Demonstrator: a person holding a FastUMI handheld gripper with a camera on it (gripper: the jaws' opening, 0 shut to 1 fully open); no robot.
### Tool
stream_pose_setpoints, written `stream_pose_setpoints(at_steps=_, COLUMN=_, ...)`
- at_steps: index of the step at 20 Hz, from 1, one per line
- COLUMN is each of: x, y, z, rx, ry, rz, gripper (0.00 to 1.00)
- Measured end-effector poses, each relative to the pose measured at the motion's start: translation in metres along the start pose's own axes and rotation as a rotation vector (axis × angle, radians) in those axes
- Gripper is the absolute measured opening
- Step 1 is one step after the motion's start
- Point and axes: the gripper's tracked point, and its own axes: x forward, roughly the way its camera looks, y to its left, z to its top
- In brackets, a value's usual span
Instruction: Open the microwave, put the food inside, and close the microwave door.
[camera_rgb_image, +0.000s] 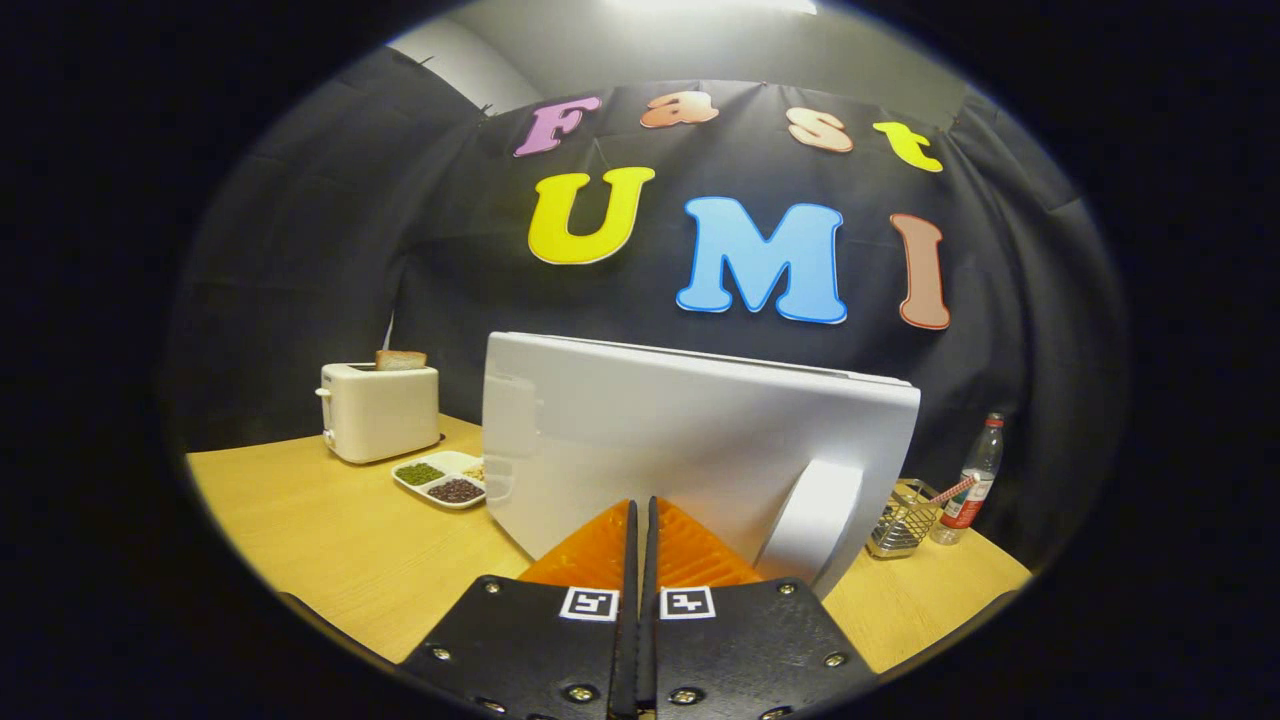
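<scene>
Gripper view has the white microwave (690, 440) standing large on the wooden table (330, 560), its door with the handle (815, 520) facing the camera, apparently closed. Left of it stand a toaster (378, 410) and a divided dish of food (445, 478), right of it a wire basket (905, 520) and bottle (975, 480). Closest to its door, the orange-fingered gripper (640, 525) is pressed together on nothing; pushed forward like this it would likely glance off the handle and shove the microwave.

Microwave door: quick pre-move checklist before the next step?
1. Gripper empty: ok, orange fingers are together with nothing between them.
2. Fingertips at the microwave door face: ok, just left of its handle.
3. Door fully latched: cannot tell.
4. Food inside: cannot tell, the interior is hidden.
5. Divided dish and toaster out of the way: ok, beyond the door's left edge.
6. Wire basket and bottle: ok, right of the handle.
</scene>
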Motion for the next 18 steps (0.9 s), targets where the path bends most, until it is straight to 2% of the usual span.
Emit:
stream_pose_setpoints(at_steps=6, x=0.03, y=-0.035, z=-0.012, rx=0.073, ry=0.037, rz=-0.079, gripper=0.01)
stream_pose_setpoints(at_steps=10, x=0.052, y=-0.058, z=-0.019, rx=0.056, ry=0.056, rz=-0.138, gripper=0.01)
stream_pose_setpoints(at_steps=18, x=0.097, y=-0.076, z=-0.022, rx=-0.035, ry=0.073, rz=-0.187, gripper=0.01)
